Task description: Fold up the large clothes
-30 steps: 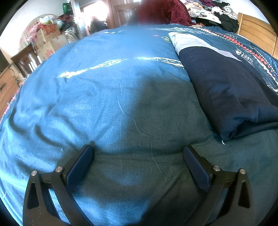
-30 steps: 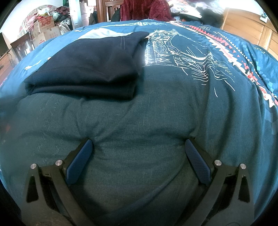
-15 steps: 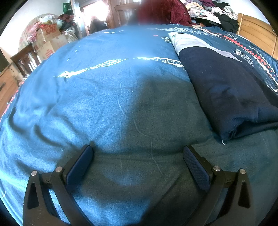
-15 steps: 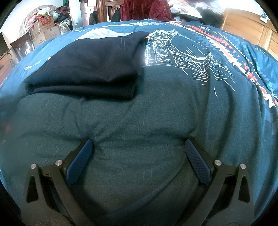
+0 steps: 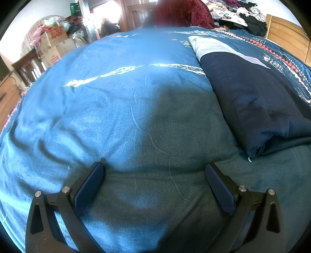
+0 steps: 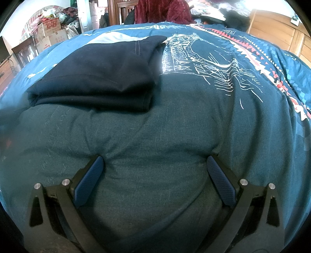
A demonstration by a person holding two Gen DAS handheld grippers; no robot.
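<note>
Resting on the bed (image 5: 120, 101), both claws are standing spread and gripping nothing: left claw (image 5: 154, 173), right claw (image 6: 155, 167). The garment (image 6: 97, 77) is lying folded toward the bed's far edge, apart from both. Risk: the pads are pressing into the quilt cover, so closing here would be pinching cover, not garment. Dragging the cover could be shifting the stack and loosening its open near hem (image 5: 276, 142).

Bright daylight from the doorway (image 5: 106, 14), blown out; broad shadow across the near bedspread (image 5: 171, 120); strong fisheye bending with dark corners; red garment (image 5: 175, 13) blurred.
</note>
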